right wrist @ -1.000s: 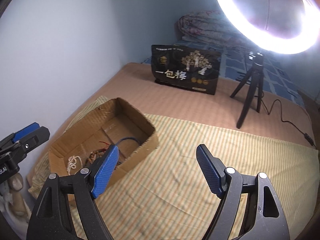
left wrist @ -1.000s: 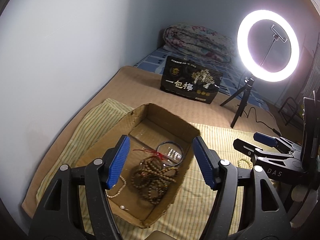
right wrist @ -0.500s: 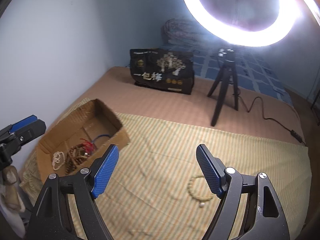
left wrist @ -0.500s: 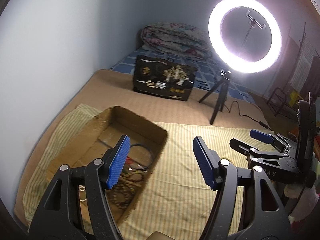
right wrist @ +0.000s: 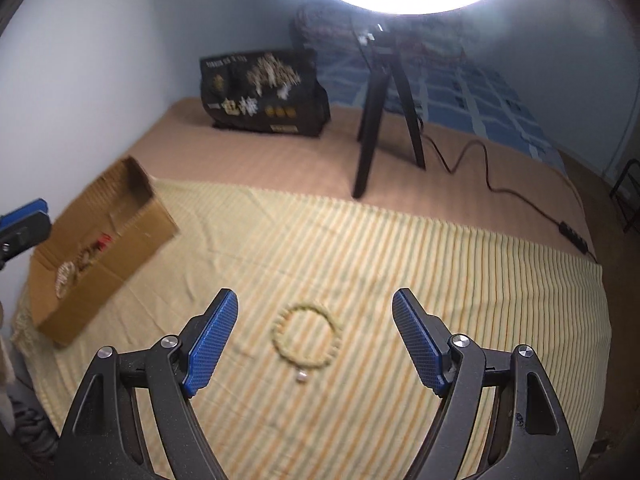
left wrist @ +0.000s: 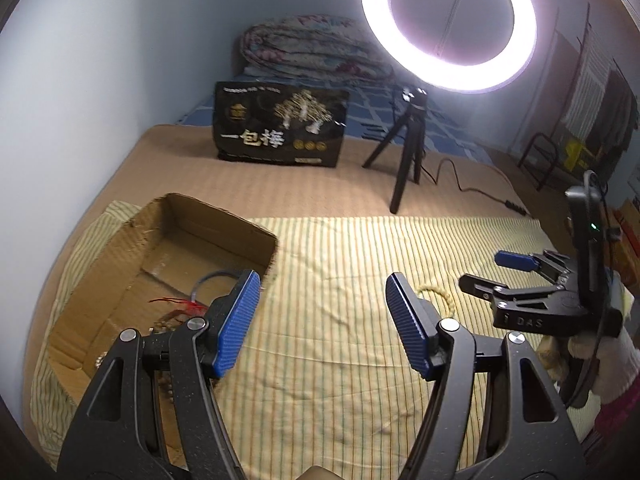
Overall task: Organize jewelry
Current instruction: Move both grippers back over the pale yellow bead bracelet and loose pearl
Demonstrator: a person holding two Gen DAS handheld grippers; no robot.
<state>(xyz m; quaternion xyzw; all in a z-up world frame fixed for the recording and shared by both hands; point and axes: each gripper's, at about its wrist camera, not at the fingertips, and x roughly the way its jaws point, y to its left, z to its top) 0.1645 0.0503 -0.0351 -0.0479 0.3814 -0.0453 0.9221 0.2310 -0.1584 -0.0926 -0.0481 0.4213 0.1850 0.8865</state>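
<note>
Right tongs (right wrist: 314,338) tilting down over the striped cloth (right wrist: 440,264) on the bed, jaws standing wide and empty, pale bead bracelet (right wrist: 307,335) lying on the cloth between them, untouched, left tongs (left wrist: 320,320) tilting down likewise, released, holding nothing, cardboard box (left wrist: 120,280) of jewelry beside them.

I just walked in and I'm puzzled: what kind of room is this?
Probably a bedroom: the work happens on a bed with a striped cloth, a folded quilt lies at its head, and a ring light stands on it.
</note>
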